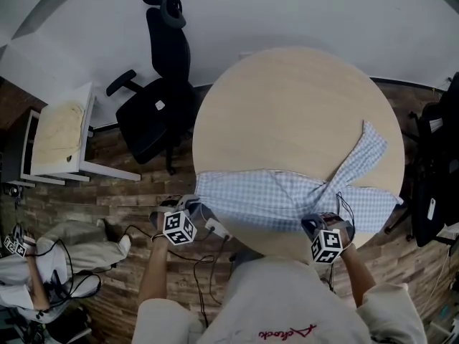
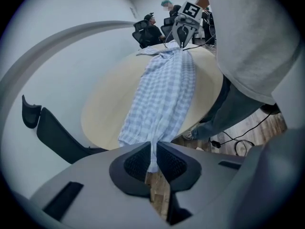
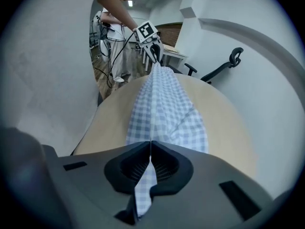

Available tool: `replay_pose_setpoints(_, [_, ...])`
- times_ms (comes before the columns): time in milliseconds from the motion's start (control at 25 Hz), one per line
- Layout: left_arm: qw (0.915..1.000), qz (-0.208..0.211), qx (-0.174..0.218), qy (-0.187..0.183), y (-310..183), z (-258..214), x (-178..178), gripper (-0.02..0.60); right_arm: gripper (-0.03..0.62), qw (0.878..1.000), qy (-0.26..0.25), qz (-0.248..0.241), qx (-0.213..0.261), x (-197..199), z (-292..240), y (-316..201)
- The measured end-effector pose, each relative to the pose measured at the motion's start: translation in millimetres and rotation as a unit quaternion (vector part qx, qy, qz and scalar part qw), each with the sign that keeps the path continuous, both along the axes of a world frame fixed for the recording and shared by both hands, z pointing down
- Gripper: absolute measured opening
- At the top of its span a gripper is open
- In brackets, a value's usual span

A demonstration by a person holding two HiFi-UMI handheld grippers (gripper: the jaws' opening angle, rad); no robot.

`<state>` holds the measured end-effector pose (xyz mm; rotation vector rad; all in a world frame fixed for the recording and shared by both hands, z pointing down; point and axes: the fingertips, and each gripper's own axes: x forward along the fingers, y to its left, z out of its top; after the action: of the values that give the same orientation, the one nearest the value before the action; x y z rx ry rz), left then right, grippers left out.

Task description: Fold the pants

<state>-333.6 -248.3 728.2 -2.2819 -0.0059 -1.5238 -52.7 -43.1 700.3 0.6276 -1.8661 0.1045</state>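
Observation:
Blue-and-white checked pants [image 1: 287, 192] lie stretched along the near edge of the round wooden table [image 1: 287, 106]. One leg runs up and right toward the far right rim. My left gripper [image 1: 199, 212] is shut on the pants' left end, just off the table edge. In the left gripper view the cloth [image 2: 167, 85] is pinched between the pads at my left gripper [image 2: 153, 159]. My right gripper [image 1: 323, 222] is shut on the right end. The right gripper view shows the fabric [image 3: 162, 104] clamped in my right gripper [image 3: 150, 161], with a strip hanging below the pads.
A black office chair [image 1: 161, 99] stands left of the table, and a white side table [image 1: 61, 138] further left. Another black chair [image 1: 434, 163] stands at the right. A seated person [image 1: 43, 256] and cables [image 1: 201, 264] are on the wooden floor at lower left.

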Motion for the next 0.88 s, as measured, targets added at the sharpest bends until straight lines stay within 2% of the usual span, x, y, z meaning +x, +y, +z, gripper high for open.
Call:
replay_pose_setpoints(360, [0.996, 0.0, -0.079, -0.042, 23, 43, -15, 0.058, 0.035, 0.997, -0.003, -0.009, -0.073, -20, 48, 29])
replay_pose_setpoints(520, [0.9929, 0.019, -0.094, -0.07, 30, 52, -20, 0.058, 0.038, 0.994, -0.021, 0.001, -0.11, -23, 66, 34])
replay_pose_setpoints(640, [0.9888, 0.022, -0.111, -0.097, 42, 59, -27, 0.115, 0.038, 0.993, -0.031, 0.006, -0.117, -23, 68, 34])
replay_pose_setpoints(720, [0.9864, 0.001, -0.129, -0.101, 49, 62, -31, 0.199, 0.047, 0.991, -0.043, 0.01, -0.129, -25, 68, 35])
replay_pose_setpoints(760, [0.9857, -0.012, -0.137, -0.097, 54, 61, -32, 0.241, 0.069, 0.989, -0.054, 0.014, -0.139, -26, 68, 38])
replay_pose_setpoints(800, [0.9856, -0.026, -0.14, -0.091, 58, 59, -32, 0.244, 0.115, 0.986, -0.069, 0.019, -0.151, -28, 67, 41])
replay_pose_setpoints(840, [0.9857, -0.04, -0.141, -0.084, 62, 56, -33, 0.245, 0.197, 0.983, -0.085, 0.025, -0.159, -31, 65, 44])
replay_pose_setpoints(880, [0.9858, -0.055, -0.139, -0.076, 65, 52, -33, 0.247, 0.233, 0.982, -0.102, 0.031, -0.157, -32, 60, 45])
